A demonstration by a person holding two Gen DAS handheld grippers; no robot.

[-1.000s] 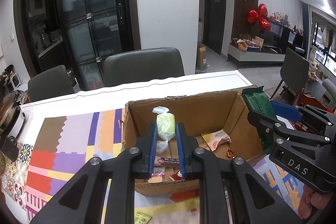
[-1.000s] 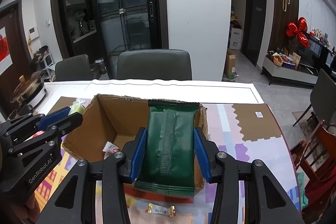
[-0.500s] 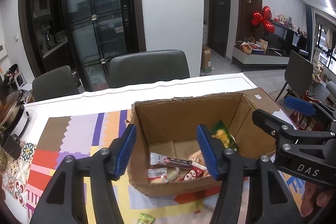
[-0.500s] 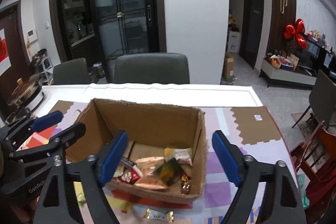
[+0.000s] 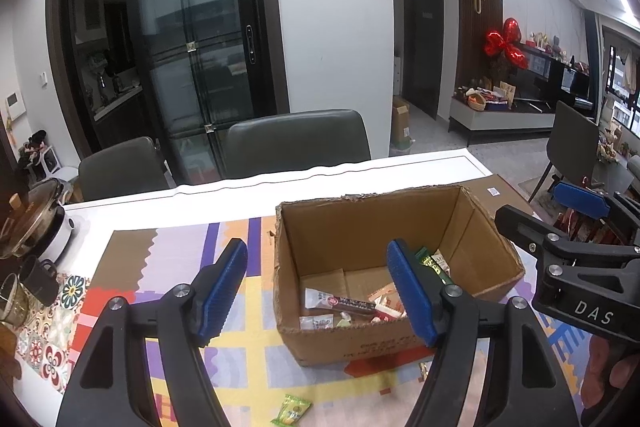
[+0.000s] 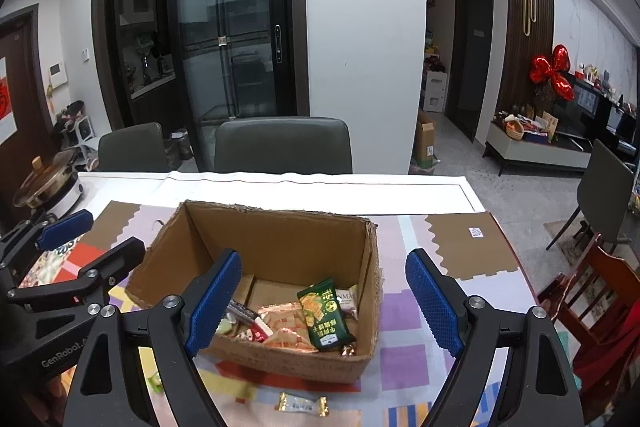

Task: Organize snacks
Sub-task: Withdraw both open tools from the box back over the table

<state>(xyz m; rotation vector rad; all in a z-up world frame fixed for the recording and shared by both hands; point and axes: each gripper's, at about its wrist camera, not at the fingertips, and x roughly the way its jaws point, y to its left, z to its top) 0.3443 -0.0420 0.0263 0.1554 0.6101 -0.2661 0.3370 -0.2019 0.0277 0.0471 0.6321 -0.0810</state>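
Note:
An open cardboard box (image 5: 344, 227) (image 6: 280, 239) stands on the patterned table mat and holds several snack packets. A green packet (image 6: 325, 315) lies on top, with orange packets (image 6: 286, 327) beside it. My left gripper (image 5: 320, 291) is open and empty, held above the box's near left side. My right gripper (image 6: 324, 303) is open and empty above the box's near side. Loose snacks lie on the mat in front: a green candy (image 5: 292, 409) and a gold-wrapped candy (image 6: 303, 404).
A pot on a white cooker (image 5: 36, 223) and a dark mug (image 5: 38, 281) stand at the table's left. Two dark chairs (image 5: 296, 143) stand behind the table. A wooden chair (image 6: 592, 303) is at the right. Each gripper shows in the other's view (image 5: 568, 259) (image 6: 68, 267).
Both grippers opened and dropped their snacks into the box: the left a pale green packet, the right a dark green packet. Both then pulled back slightly.

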